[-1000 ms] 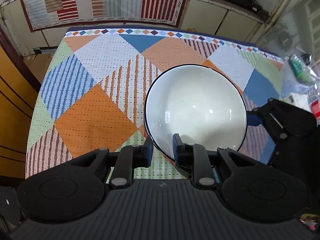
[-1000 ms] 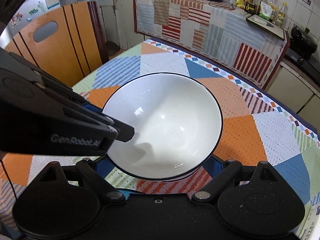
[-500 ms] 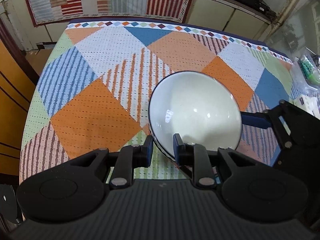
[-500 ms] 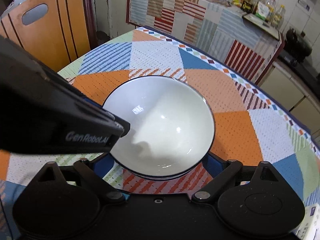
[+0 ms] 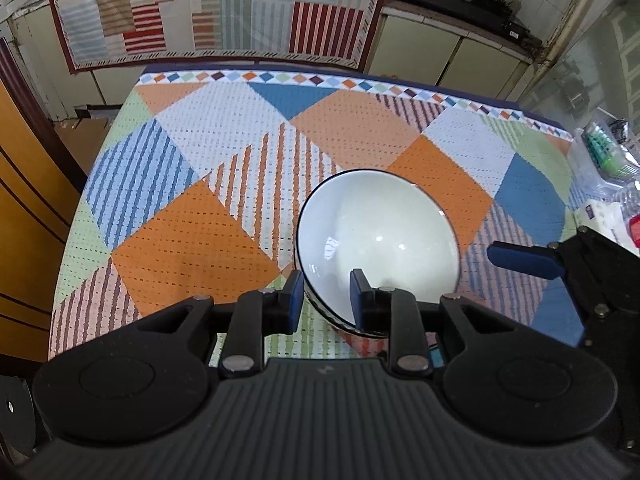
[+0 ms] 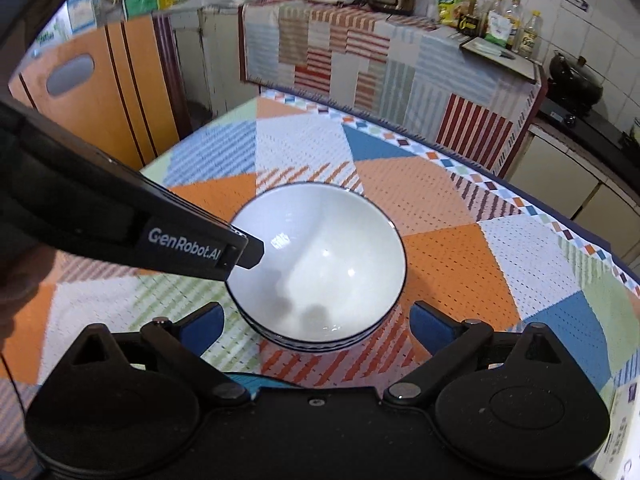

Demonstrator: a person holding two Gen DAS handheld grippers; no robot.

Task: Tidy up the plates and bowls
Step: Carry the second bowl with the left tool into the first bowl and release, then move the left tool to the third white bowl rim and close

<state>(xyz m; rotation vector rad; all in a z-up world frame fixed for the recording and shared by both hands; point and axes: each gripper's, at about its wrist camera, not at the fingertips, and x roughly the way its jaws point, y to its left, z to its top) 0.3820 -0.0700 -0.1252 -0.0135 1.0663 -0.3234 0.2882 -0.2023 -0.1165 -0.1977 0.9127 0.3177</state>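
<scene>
Where it sits: white bowl [image 5: 380, 240] with a thin dark rim, resting as the top of a small nested stack on the patchwork tablecloth [image 5: 192, 240]; a second dark-lined rim shows just under it in the right wrist view [image 6: 316, 346].
Bowl, lean: upright, hollow side up, glare spots on the glaze.
Left gripper [image 5: 326, 298]: astride the bowl's near rim, one blue pad outside the wall and one inside; its jaws are narrow and opening, and a gap shows between the outer pad and the rim, so the pads no longer press on it.
Right gripper [image 6: 316, 322]: spread wide, a blue pad on either side of the bowl's near edge, both clear of it; nothing gripped.
Seen across the bowl: the left gripper's black body, with white lettering, reaches over the bowl's left rim in the right wrist view.
Beyond the bowl: striped cloth [image 5: 224, 12] hanging over the counter.
Far from the bowl: bottles [image 6: 496, 16] and a dark pot [image 6: 576, 80] on the counter.
</scene>
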